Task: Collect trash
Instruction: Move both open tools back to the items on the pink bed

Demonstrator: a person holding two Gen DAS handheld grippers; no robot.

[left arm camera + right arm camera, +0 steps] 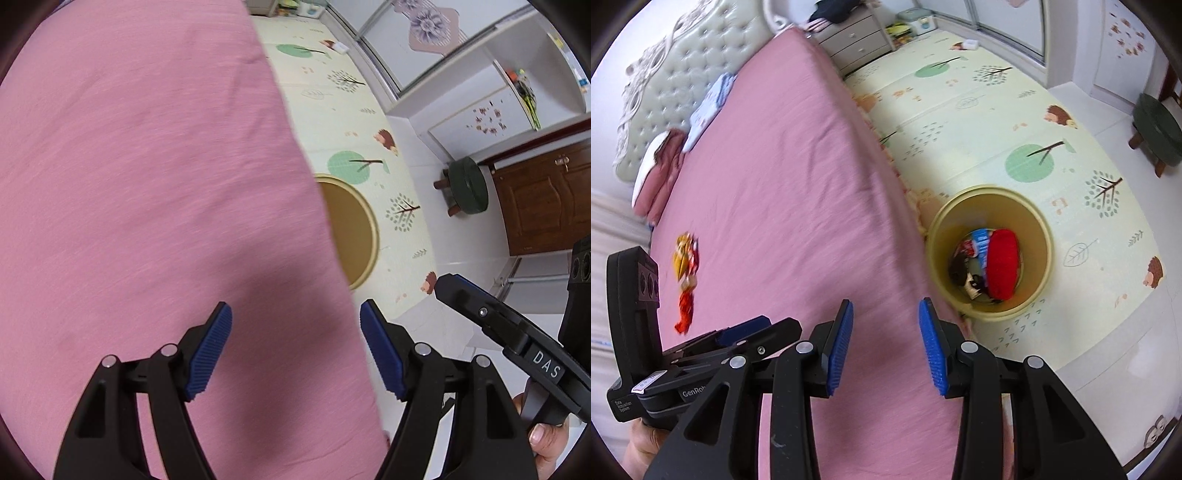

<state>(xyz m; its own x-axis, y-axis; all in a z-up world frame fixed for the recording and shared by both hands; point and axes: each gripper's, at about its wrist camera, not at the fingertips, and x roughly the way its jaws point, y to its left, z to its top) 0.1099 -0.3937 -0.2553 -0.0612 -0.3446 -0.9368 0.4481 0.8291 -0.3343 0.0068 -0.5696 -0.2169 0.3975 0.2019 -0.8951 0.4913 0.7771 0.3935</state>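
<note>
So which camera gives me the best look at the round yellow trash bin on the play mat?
The right wrist view: the round yellow trash bin shows whole, rim and wrappers inside. The left wrist view shows only part of its rim, the rest hidden behind the pink bed sheet.

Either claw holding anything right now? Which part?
Nothing held. Left claw and right claw are both open and empty; wrappers lie untouched on the bed.

Pink bed sheet (783, 177), yellow bin (991, 306), red wrapper (1003, 264), tree-patterned cream mat (1015, 122), dark green stool (1158, 127)
</note>
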